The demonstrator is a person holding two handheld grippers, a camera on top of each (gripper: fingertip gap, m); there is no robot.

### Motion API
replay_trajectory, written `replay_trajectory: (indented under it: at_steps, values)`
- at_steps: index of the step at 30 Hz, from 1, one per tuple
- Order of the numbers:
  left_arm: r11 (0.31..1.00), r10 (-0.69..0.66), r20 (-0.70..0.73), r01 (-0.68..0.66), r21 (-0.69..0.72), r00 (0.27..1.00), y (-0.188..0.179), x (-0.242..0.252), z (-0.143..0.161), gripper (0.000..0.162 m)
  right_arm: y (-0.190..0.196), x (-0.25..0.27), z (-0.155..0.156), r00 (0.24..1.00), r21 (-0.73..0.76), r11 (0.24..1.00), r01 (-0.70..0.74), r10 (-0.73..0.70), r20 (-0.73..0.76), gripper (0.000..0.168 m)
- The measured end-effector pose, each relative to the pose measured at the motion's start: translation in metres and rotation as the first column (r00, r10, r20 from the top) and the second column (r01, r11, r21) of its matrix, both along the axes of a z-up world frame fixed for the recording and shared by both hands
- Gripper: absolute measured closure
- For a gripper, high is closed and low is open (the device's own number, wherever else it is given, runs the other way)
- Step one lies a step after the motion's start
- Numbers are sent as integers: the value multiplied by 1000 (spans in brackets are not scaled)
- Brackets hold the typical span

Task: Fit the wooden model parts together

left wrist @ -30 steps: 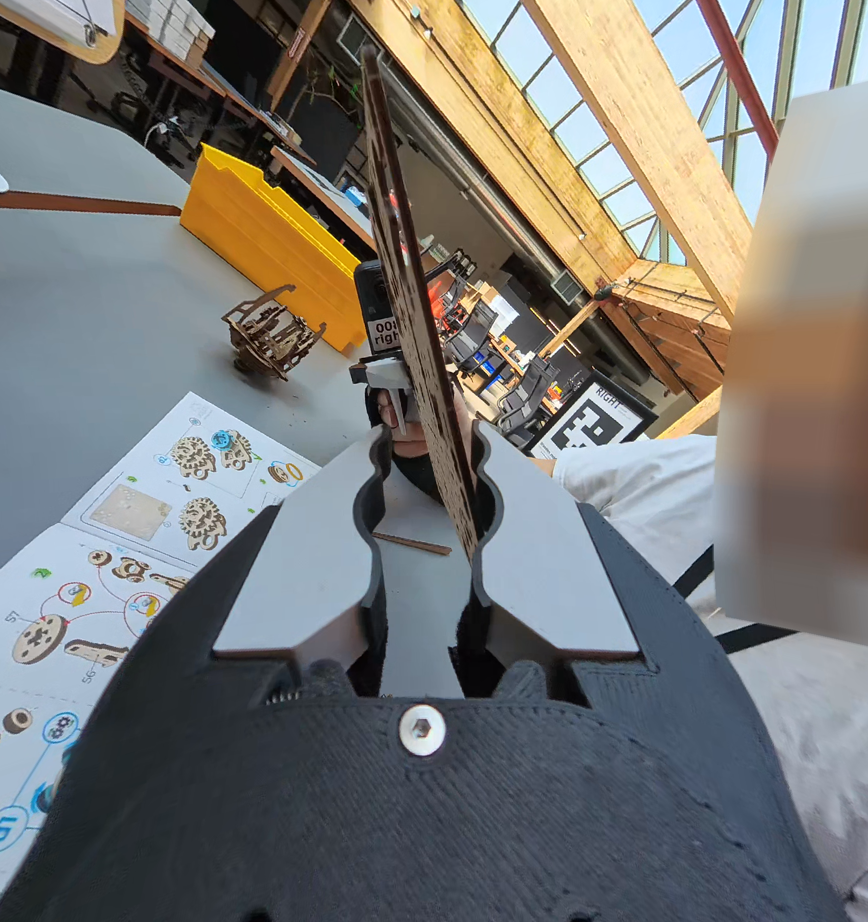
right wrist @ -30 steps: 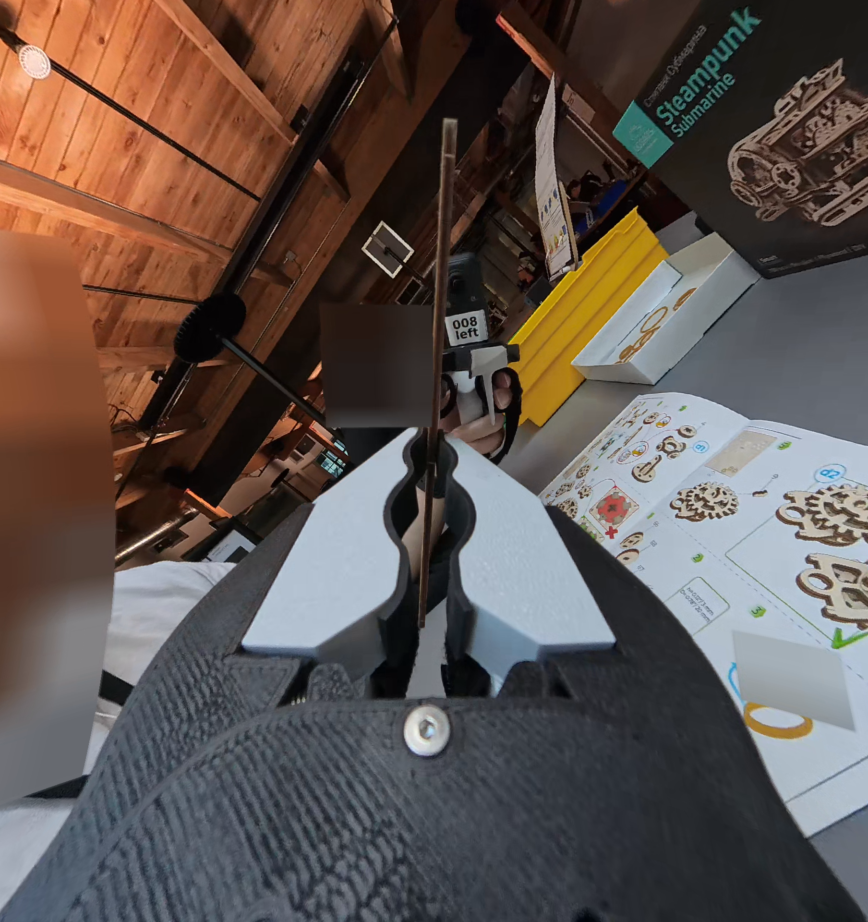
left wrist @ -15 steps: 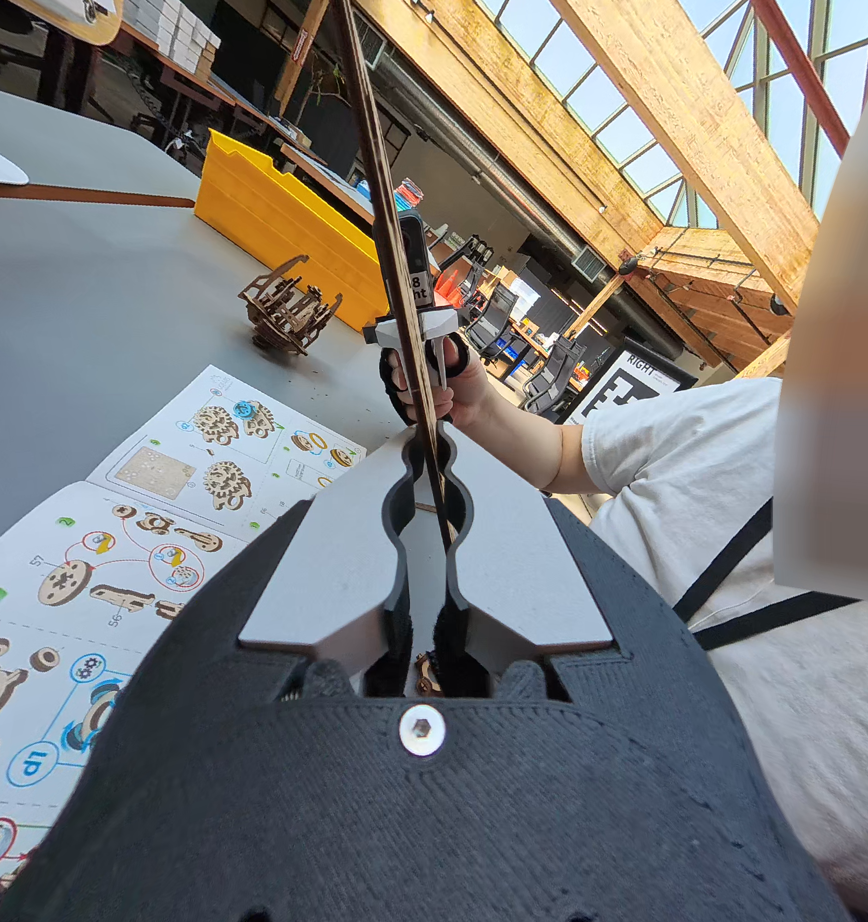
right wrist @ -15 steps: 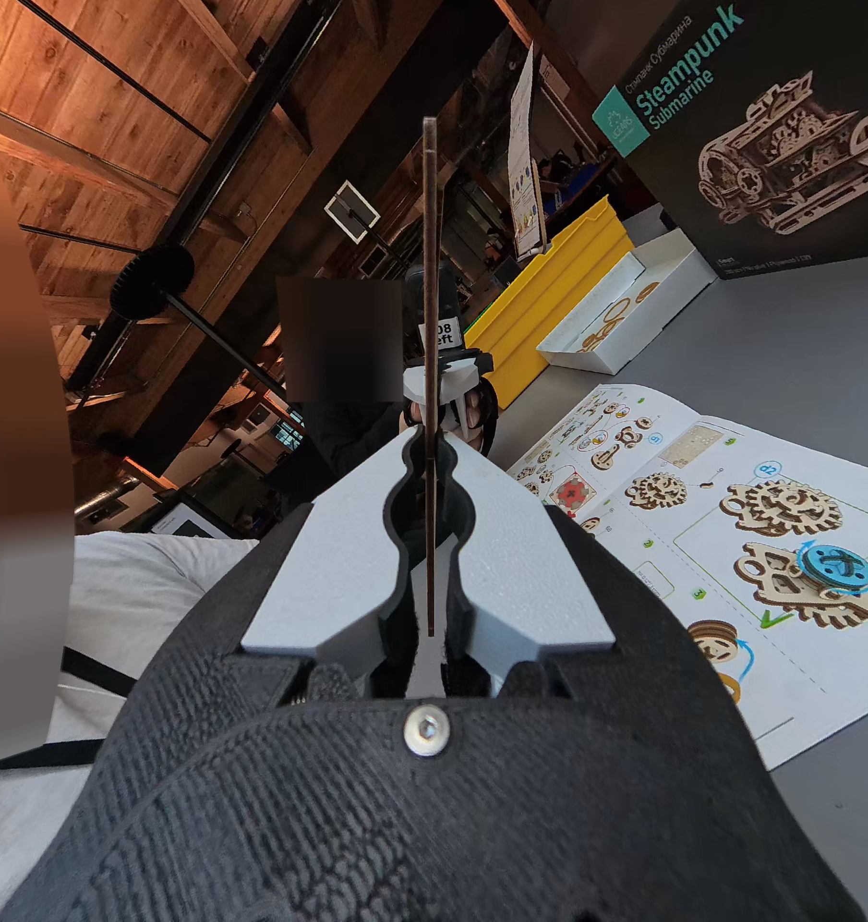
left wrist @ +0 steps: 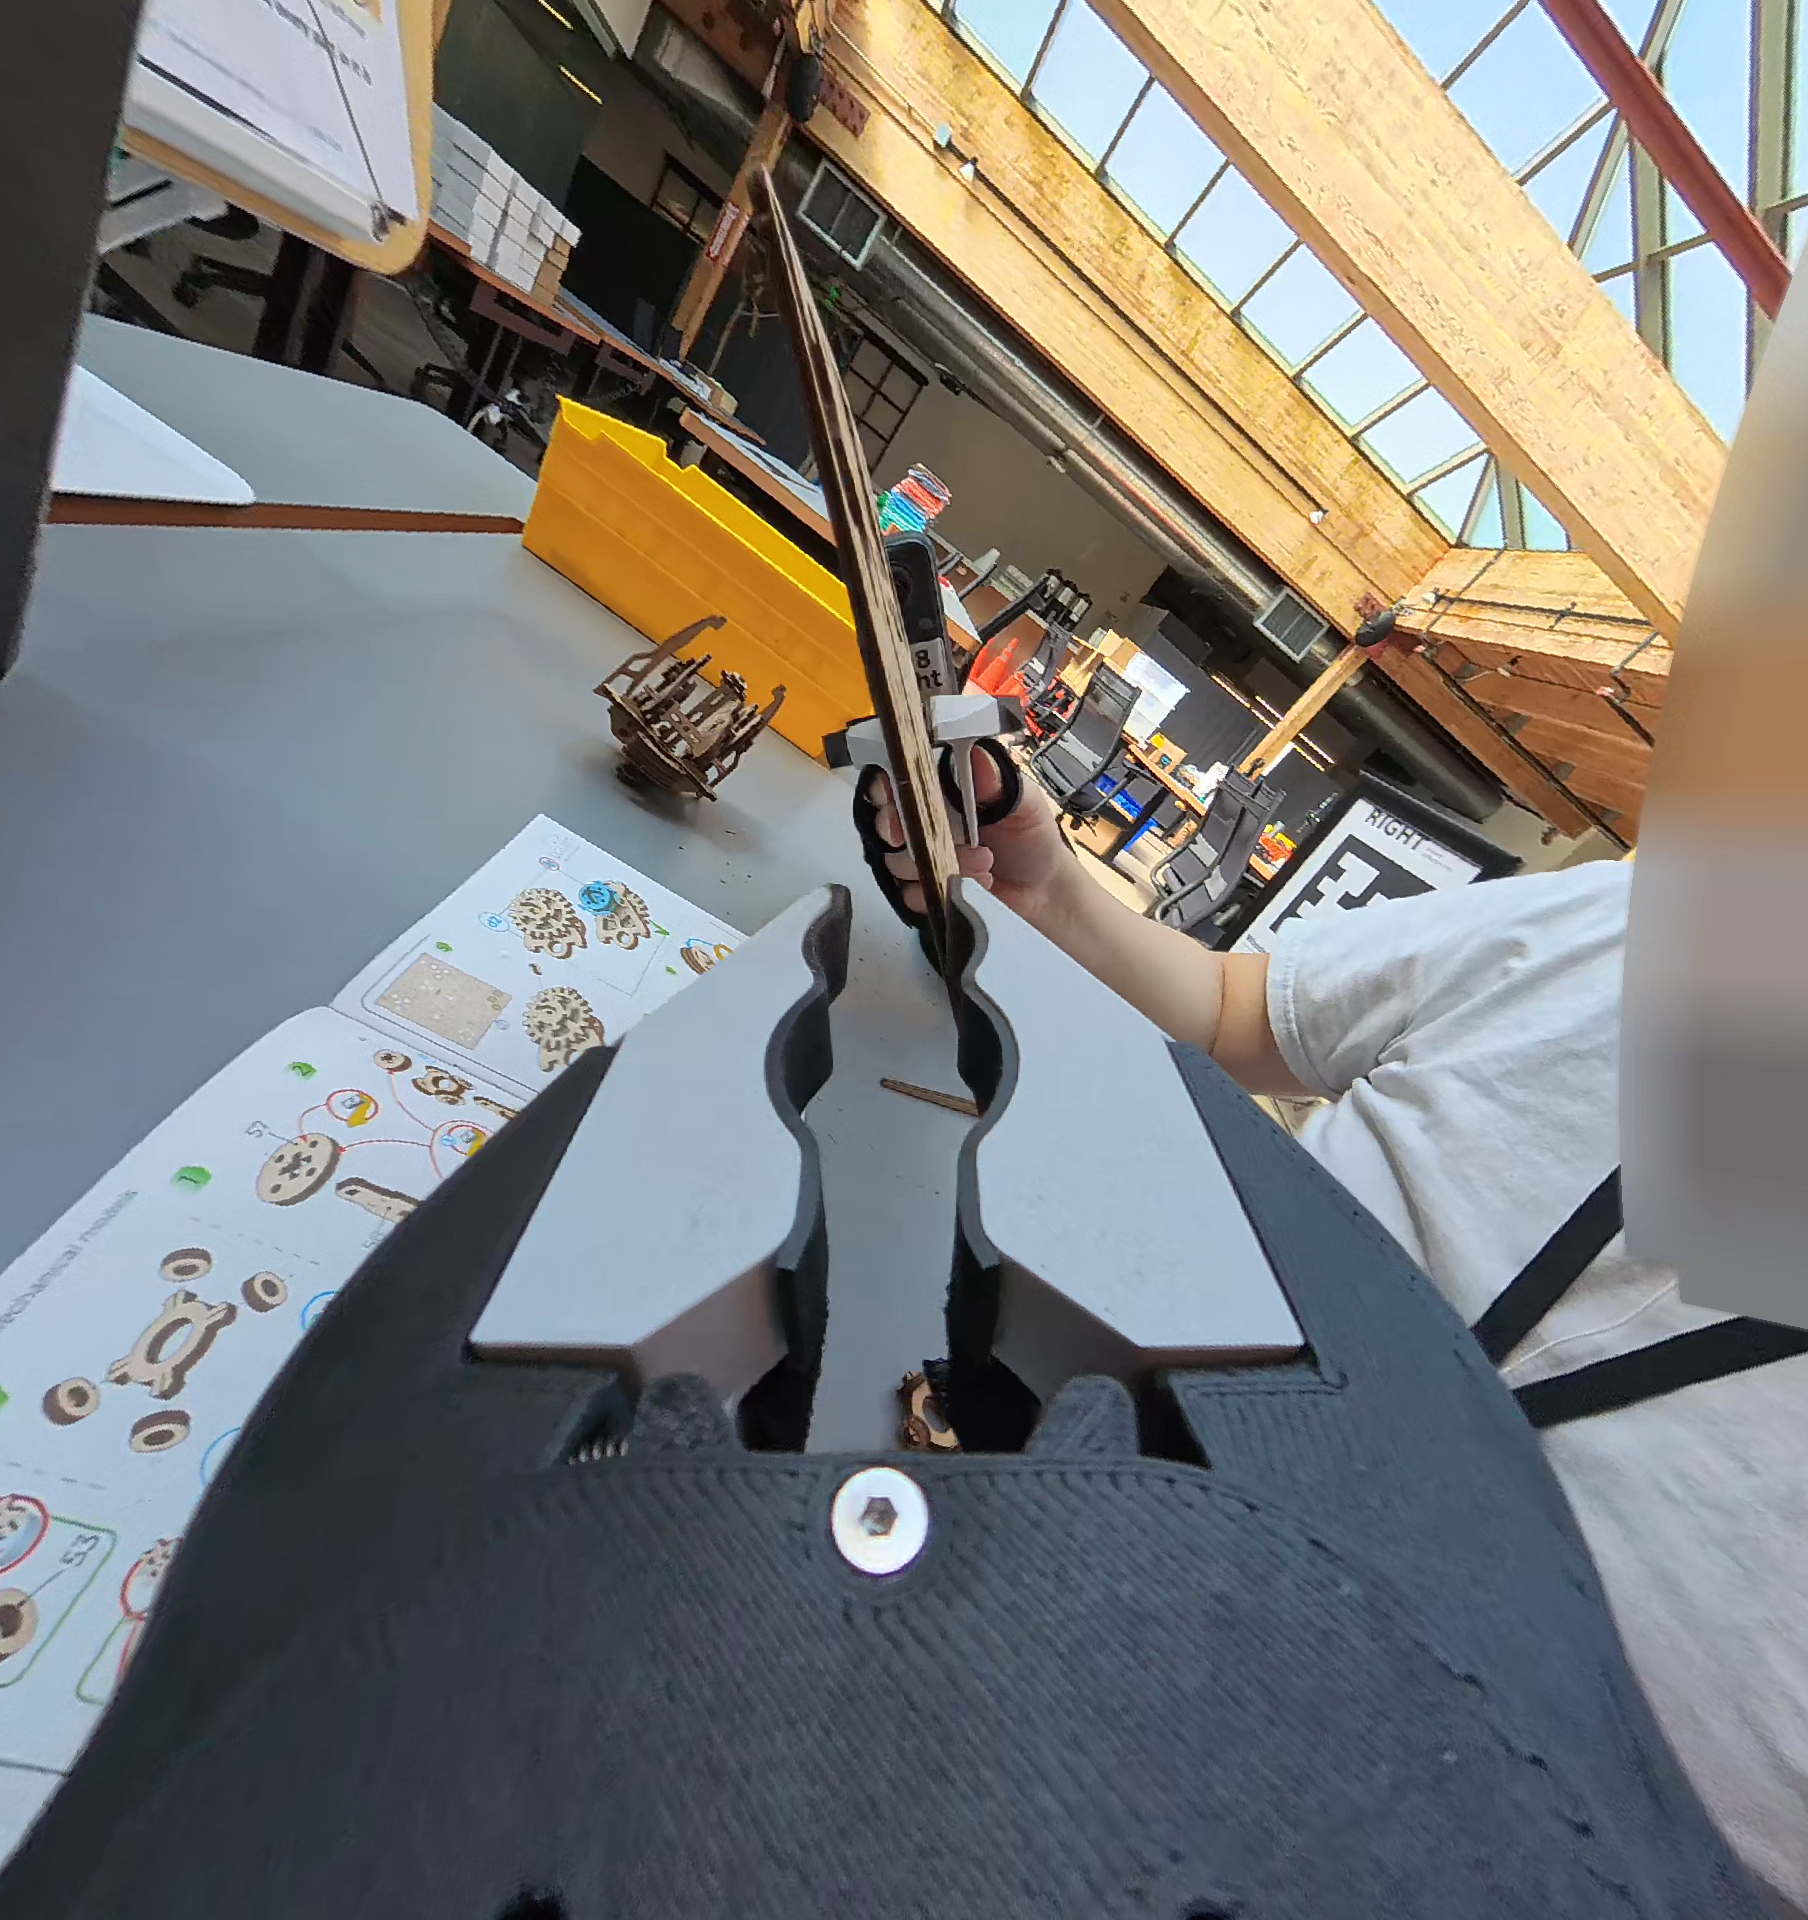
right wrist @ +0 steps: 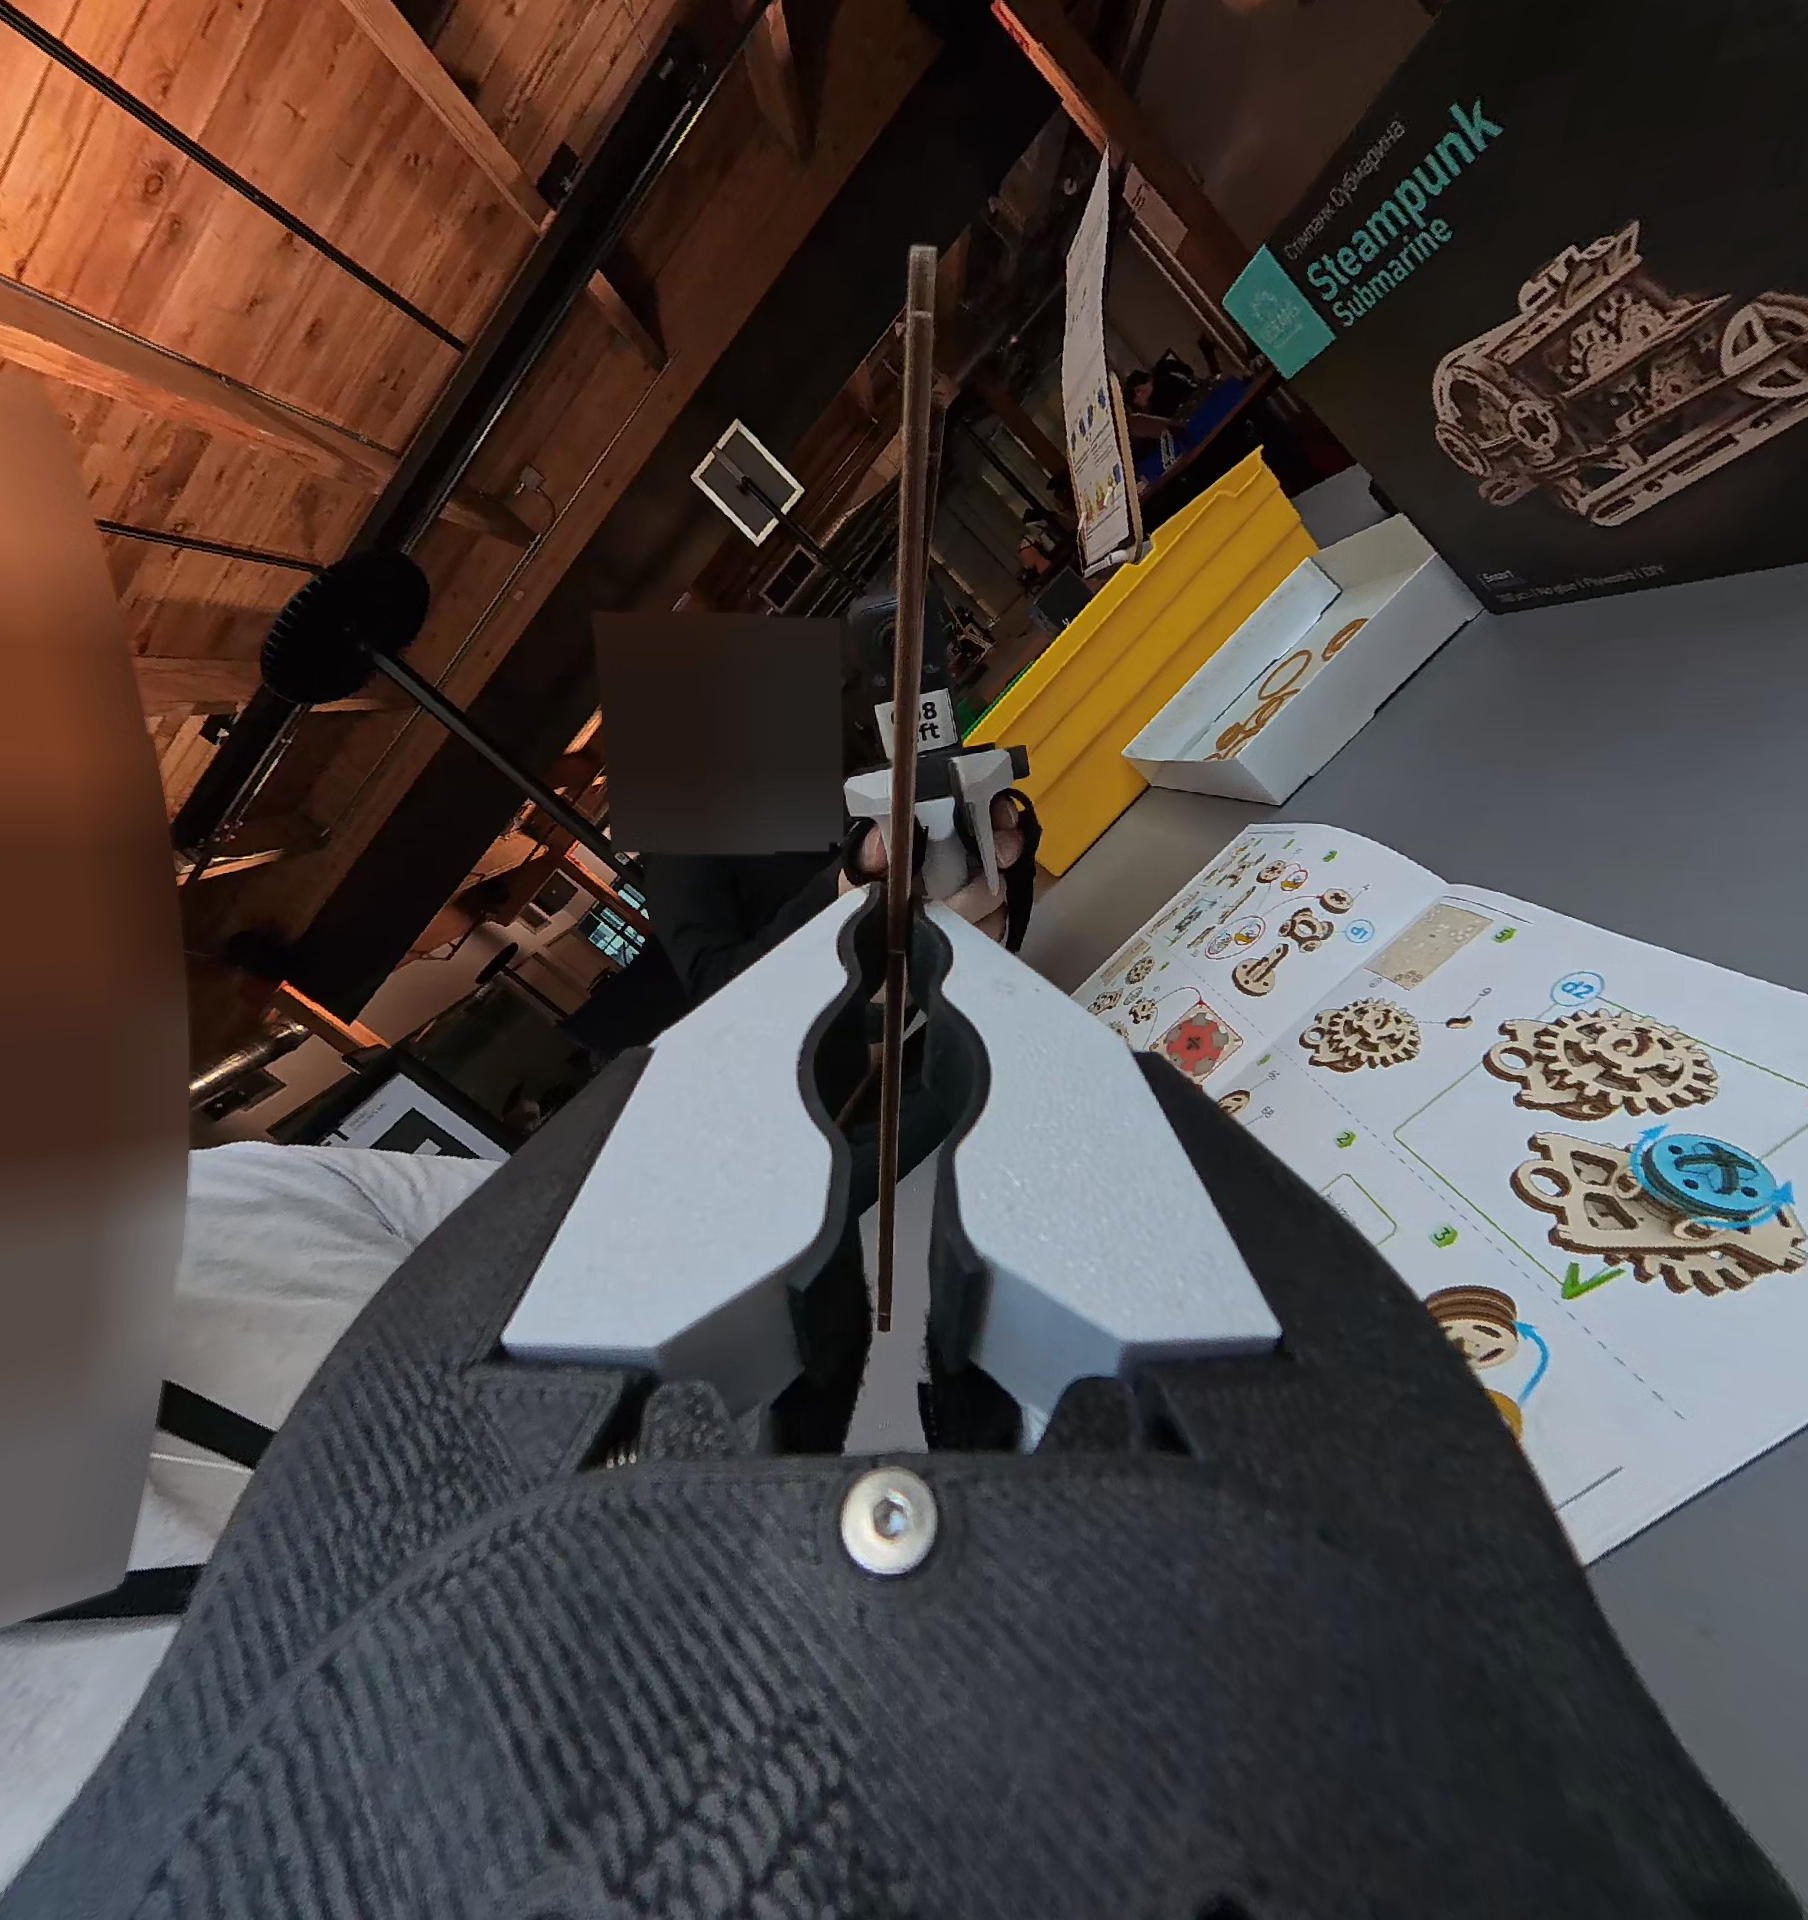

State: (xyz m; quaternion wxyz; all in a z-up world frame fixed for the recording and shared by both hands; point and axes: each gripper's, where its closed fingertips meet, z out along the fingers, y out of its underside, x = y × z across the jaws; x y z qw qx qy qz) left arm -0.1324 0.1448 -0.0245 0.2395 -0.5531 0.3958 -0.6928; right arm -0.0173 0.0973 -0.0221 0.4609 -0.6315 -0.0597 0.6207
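Note:
A thin dark wooden parts sheet [left wrist: 858, 520] stands edge-on between both grippers. My left gripper [left wrist: 900, 904] is open; the sheet leans against the inner side of its right finger [left wrist: 1076, 1122], with a clear gap to the left finger. My right gripper [right wrist: 897, 920] is shut on the same sheet [right wrist: 915, 520], which runs up past its tips. The right gripper also shows beyond the sheet in the left wrist view [left wrist: 921, 748], held by a hand. A partly built wooden model [left wrist: 687, 717] stands on the grey table [left wrist: 256, 727].
An open instruction booklet [left wrist: 360, 1091] lies on the table and shows in the right wrist view [right wrist: 1502, 1091]. A yellow bin [left wrist: 671, 551], a white tray of wooden rings [right wrist: 1295, 686] and a black product box [right wrist: 1606, 312] stand behind. A small wooden stick [left wrist: 926, 1093] lies near the table edge. My right fingertips sit around 12 cm from my left ones. My left tips are about 30 cm from the partly built wooden model [left wrist: 687, 717], my right tips only 15 cm.
My left gripper has opened and let go of the wooden sheet. My right gripper stays shut on it. Both views have shifted slightly.

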Motion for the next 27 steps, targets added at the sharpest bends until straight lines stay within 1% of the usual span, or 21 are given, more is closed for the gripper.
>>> replay_trajectory:
  at_steps: [3,5,7,8,10,13,16,17,18,20,21,23,25,27]
  values:
    - [989,144,19,-145,30,989,23,-9,6,139,-1,7,5,1000,23,999,26,-27,15,168]
    - [956,286,35,-287,65,958,45,-17,10,139,0,14,9,999,37,998,49,-50,20,168]
    - [889,441,62,-446,105,895,67,-28,15,138,1,21,11,995,58,995,81,-84,45,168]
    - [855,497,84,-504,120,864,75,-34,19,134,1,25,13,993,71,992,99,-104,60,168]
    - [795,576,103,-585,162,811,86,-44,24,128,2,33,16,986,96,986,135,-144,88,168]
    - [692,688,79,-686,224,721,103,-52,23,119,4,47,19,968,134,971,197,-215,131,168]
    - [628,744,43,-720,296,667,110,-50,16,101,6,57,21,952,157,959,235,-260,163,168]
    - [612,756,31,-723,320,654,111,-48,13,98,6,59,21,950,159,958,239,-265,167,168]
    - [612,752,24,-711,346,659,109,-44,10,97,6,60,21,949,158,957,243,-268,165,168]
    - [629,729,17,-679,378,684,102,-36,7,92,7,61,20,952,147,959,241,-263,155,168]
    - [641,719,16,-671,374,695,99,-33,6,88,7,59,18,956,137,963,232,-251,150,168]
    - [667,699,6,-656,352,715,95,-28,5,88,6,53,14,966,99,975,201,-214,142,168]
    - [695,673,-5,-629,348,740,90,-23,2,79,6,47,10,976,52,983,178,-183,117,168]
    - [698,672,-23,-623,352,740,91,-22,-1,79,5,44,9,984,19,987,158,-159,76,168]
